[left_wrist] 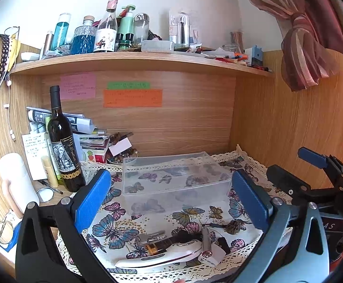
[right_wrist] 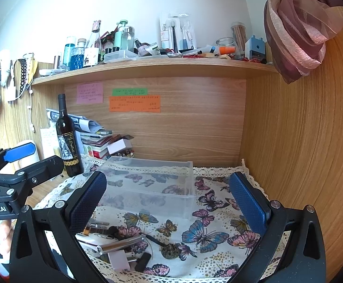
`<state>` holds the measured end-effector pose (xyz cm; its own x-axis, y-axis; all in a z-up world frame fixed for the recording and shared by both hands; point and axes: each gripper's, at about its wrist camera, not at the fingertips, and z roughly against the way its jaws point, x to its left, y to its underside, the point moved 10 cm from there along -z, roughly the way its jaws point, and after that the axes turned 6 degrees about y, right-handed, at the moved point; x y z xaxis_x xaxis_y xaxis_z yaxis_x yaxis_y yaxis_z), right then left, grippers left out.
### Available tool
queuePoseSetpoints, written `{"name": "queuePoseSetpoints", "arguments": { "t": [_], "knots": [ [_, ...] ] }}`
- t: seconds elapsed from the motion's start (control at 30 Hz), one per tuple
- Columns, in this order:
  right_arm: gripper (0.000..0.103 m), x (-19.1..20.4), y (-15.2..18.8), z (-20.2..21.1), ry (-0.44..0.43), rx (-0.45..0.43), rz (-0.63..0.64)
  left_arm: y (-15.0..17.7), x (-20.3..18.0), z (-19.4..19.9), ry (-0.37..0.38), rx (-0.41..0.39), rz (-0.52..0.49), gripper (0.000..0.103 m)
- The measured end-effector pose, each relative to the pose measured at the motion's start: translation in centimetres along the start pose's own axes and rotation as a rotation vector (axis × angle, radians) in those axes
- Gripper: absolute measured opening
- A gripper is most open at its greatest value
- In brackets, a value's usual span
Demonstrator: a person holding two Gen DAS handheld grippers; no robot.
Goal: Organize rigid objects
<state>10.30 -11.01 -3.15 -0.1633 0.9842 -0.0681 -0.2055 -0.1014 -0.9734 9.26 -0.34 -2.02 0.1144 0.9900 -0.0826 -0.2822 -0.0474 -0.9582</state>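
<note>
Two grippers hover side by side over a butterfly-print cloth (left_wrist: pixel 115 233), the left gripper (left_wrist: pixel 171 200) and the right gripper (right_wrist: pixel 169 202) both spread wide and holding nothing. Beyond them sits a clear plastic box (left_wrist: pixel 173 176). Near the cloth's front edge lies a pile of small items (left_wrist: pixel 178 245), among them a white handle (left_wrist: pixel 162 258) and a silver flashlight (right_wrist: pixel 119 244). A wine bottle (left_wrist: pixel 63 141) stands far left.

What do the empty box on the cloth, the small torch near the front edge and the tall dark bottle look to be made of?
Box: clear, slightly frosted plastic; the butterfly cloth shows through its walls.
Torch: brushed silver metal by its sheen, probably aluminium or steel.
Dark bottle: glossy dark glass with a printed paper label, judging by the highlights on its shoulder.
</note>
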Motion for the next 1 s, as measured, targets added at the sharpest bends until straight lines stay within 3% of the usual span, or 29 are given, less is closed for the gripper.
{"name": "queuePoseSetpoints", "arguments": {
  "t": [0.6,0.63,0.7,1.0],
  "knots": [
    [0.103,0.2,0.1,-0.2,-0.023,0.013,-0.006,0.6,-0.3,-0.4,0.046,0.009,0.005,0.103],
    [0.102,0.3,0.1,-0.2,-0.028,0.015,-0.004,0.7,-0.3,-0.5,0.046,0.012,0.009,0.101],
    [0.098,0.4,0.4,-0.5,-0.034,0.024,-0.003,1.0,-0.1,-0.8,0.04,0.029,0.011,0.086],
    [0.072,0.3,3.2,-2.3,-0.057,0.118,0.016,4.6,1.7,-2.5,0.034,0.149,0.03,0.066]
  ]
}}
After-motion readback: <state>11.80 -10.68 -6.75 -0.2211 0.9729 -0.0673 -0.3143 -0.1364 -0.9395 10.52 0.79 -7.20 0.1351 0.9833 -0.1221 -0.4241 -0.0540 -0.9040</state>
